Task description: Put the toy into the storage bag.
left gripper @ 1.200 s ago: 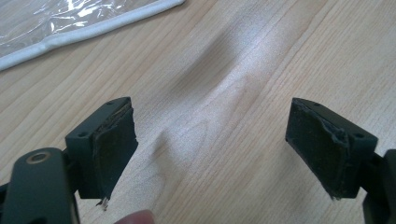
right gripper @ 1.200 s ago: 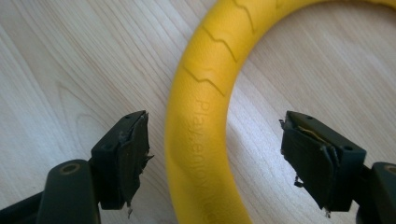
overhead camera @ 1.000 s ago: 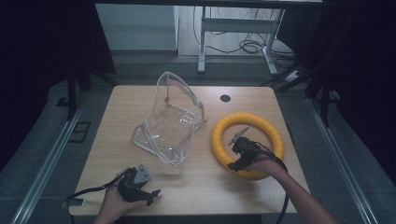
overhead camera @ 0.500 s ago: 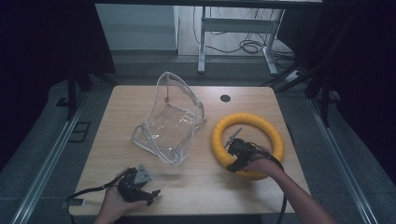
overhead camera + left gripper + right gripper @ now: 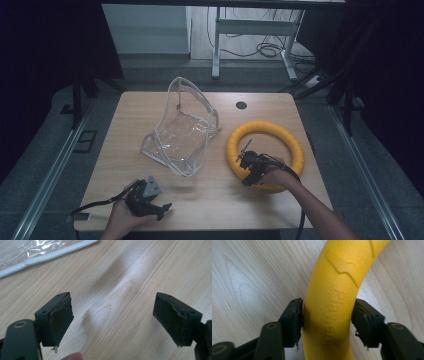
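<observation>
Dark surroundings are framing the pale wooden desk, where the right tool has just been closing its jaws, pads now pressing both sides of the yellow textured foam ring lying at the desk's right. Near the front edge, the left tool is sitting wide open, gripping nothing, beside a clear plastic pouch.

I see a yellow ring with a pebbled skin, a clear pouch edged in white, a pale wood-grain tabletop, and black tongs with dark pads.
</observation>
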### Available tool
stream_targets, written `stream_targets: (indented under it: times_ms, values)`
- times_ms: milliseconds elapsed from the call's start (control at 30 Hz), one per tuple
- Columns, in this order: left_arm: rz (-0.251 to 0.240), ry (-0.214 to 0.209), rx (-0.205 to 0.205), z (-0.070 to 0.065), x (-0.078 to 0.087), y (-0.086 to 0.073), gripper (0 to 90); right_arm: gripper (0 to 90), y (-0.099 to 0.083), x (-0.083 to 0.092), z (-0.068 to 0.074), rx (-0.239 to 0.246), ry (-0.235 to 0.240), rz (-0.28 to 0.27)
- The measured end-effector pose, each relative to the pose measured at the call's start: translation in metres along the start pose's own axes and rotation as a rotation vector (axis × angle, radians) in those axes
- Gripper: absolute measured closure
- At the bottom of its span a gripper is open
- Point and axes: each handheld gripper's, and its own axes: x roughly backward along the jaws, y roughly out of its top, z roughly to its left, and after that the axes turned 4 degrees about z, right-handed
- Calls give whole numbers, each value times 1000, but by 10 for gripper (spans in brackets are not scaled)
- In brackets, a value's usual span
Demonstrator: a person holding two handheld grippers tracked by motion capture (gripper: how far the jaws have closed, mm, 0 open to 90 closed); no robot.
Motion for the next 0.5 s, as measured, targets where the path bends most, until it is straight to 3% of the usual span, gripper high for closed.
stream_targets:
  times_ms: [267,500]
  values:
    - [1,0,1,0,-1,0,160,489,1,-2,-4,-6,34,13]
    - [-1,1,1,0,0,0,160,498,2,-3,-3,7,27,23]
